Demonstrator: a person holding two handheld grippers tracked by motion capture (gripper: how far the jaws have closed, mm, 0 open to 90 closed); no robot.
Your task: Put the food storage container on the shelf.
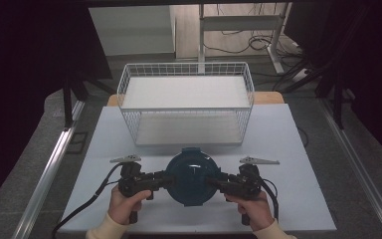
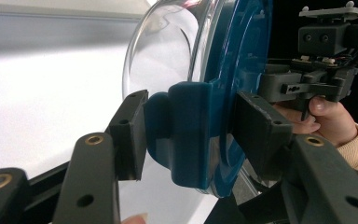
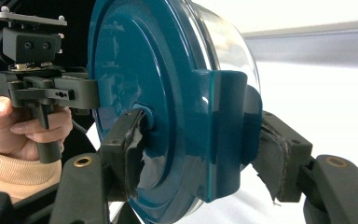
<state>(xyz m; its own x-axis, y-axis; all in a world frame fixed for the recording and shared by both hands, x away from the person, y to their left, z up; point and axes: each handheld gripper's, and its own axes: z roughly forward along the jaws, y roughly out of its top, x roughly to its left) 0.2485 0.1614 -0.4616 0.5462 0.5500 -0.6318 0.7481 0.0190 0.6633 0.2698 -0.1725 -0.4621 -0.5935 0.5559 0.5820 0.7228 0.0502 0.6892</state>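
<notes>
Near the front edge of the tabletop [image 1: 288, 144], a lidded glass container [image 1: 191, 175] hangs between two hand-held grippers. The left gripper [image 2: 186, 133] and right gripper [image 3: 200, 144] each clamp a blue lid clip on opposite sides. The glass bowl looks heavy, rigid, slick and breakable, so the clips are the safest holds. A white wire basket [image 1: 186, 102] stands behind.

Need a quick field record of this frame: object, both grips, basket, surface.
object: round clear container with blue lid, one blue side clip at each gripper
left gripper: jaws closed on the left clip
right gripper: jaws closed on the right clip
container pose: held between both grippers, lid facing up in the high view
wire basket: white, behind the container, nothing inside
surface: pale blue table
</notes>
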